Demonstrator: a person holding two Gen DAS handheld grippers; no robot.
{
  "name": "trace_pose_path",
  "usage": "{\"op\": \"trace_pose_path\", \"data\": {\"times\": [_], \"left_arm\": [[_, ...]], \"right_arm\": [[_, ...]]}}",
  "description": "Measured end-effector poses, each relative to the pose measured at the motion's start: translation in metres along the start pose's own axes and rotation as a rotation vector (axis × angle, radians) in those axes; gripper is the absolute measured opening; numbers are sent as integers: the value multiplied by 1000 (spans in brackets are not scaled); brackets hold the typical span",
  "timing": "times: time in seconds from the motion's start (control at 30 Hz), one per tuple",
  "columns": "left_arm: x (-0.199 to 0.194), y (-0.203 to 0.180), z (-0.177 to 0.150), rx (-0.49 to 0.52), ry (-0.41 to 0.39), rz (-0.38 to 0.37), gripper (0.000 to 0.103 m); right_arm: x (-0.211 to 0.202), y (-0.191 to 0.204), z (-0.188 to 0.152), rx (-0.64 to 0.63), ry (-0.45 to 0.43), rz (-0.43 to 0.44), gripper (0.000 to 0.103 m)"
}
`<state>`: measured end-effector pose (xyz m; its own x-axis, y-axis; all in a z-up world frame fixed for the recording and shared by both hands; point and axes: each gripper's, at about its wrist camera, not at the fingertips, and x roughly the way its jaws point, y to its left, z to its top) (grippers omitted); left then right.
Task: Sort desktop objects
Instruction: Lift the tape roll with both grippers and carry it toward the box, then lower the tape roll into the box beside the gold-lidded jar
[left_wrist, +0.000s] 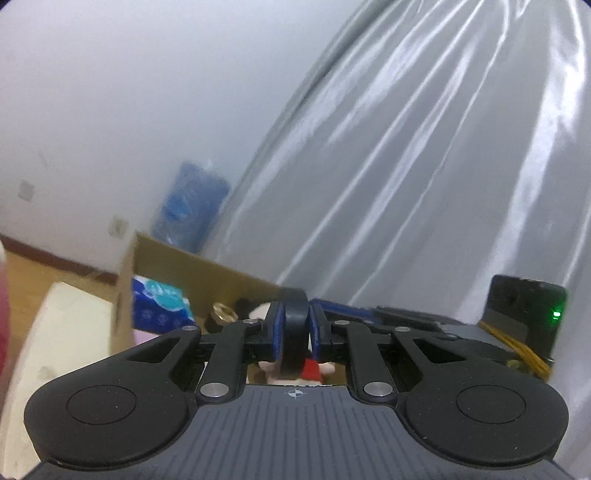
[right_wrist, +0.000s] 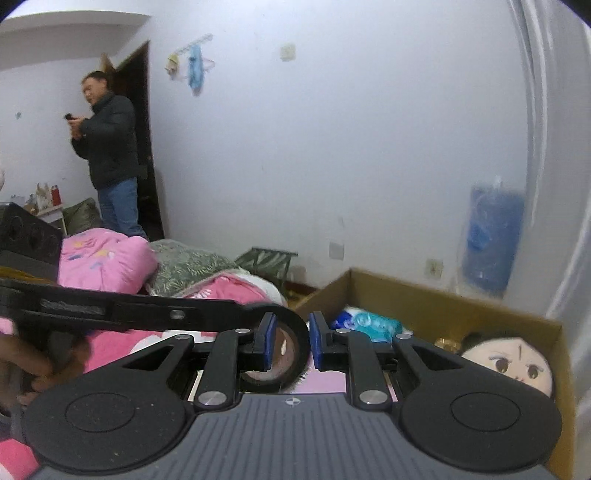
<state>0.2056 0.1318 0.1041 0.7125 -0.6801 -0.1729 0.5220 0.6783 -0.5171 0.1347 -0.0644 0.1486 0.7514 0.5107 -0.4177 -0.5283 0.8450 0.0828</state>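
Note:
A black tape roll (left_wrist: 293, 343) stands edge-on between the blue pads of my left gripper (left_wrist: 293, 310), which is shut on its two flat faces. In the right wrist view the same roll (right_wrist: 300, 332) shows its brown core. My right gripper (right_wrist: 291, 321) is shut on the roll's wall: its left finger sits in the hole and its right pad rests on the outer rim. The long black frame of the other tool (right_wrist: 110, 308) reaches in from the left to the roll. An open cardboard box (right_wrist: 443, 299) lies just behind, also seen in the left wrist view (left_wrist: 207, 273).
The box holds a blue tissue pack (right_wrist: 369, 321), a brass piece (left_wrist: 223, 312) and a round-faced doll (right_wrist: 509, 362). A blue water jug (right_wrist: 491, 236) stands by the wall. Pink bedding (right_wrist: 103, 258) lies at left, with a person (right_wrist: 110, 147) standing behind it. A silver curtain (left_wrist: 443, 147) hangs at right.

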Motion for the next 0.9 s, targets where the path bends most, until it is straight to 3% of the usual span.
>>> {"op": "trace_pose_path", "data": {"times": [0.13, 0.4, 0.53, 0.73, 0.8, 0.9], "left_arm": [[49, 12, 10, -33, 73, 38, 14], [151, 41, 22, -106, 352, 139, 14], [181, 49, 26, -136, 428, 157, 14], [227, 90, 18, -352, 560, 119, 14], [236, 103, 10, -379, 591, 172, 14], [238, 108, 9, -319, 611, 255, 15]], "right_arm": [[34, -34, 3, 53, 69, -57, 21], [91, -93, -6, 176, 219, -135, 20], [103, -113, -7, 211, 268, -186, 20], [137, -147, -17, 273, 381, -218, 20], [150, -151, -24, 274, 417, -220, 20], [163, -150, -31, 264, 460, -218, 21]]}}
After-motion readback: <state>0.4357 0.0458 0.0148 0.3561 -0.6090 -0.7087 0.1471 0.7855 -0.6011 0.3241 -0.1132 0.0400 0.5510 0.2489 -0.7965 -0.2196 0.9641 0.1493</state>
